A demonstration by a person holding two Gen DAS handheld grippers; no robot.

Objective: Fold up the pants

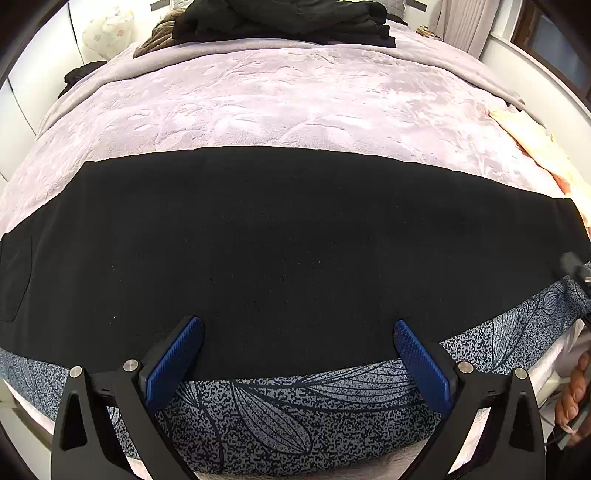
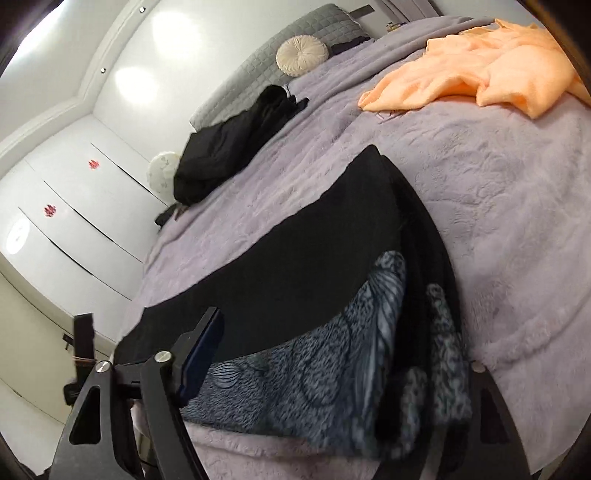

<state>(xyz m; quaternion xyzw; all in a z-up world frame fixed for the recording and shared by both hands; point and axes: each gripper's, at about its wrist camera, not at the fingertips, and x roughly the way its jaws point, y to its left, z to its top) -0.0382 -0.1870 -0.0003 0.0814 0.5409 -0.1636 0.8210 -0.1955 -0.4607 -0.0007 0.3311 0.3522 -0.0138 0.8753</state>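
Observation:
Black pants (image 1: 280,251) lie flat in a wide band across the near part of the bed, over a blue-grey leaf-print cloth (image 1: 295,406). My left gripper (image 1: 297,350) is open, its blue pads (image 1: 173,362) spread over the pants' near edge, holding nothing. In the right wrist view the pants (image 2: 295,258) run away to the upper right, their end lifted and bunched with the print cloth (image 2: 332,369). My right gripper (image 2: 332,369) is at that end; only its left finger (image 2: 199,354) shows clearly, the other is buried in blurred cloth.
The bed has a lilac plush blanket (image 1: 295,103). A heap of black clothes (image 1: 288,18) lies at the far end, also shown in the right wrist view (image 2: 229,147). An orange cloth (image 2: 480,74) lies at the bed's right side. White wardrobe doors (image 2: 74,206) stand left.

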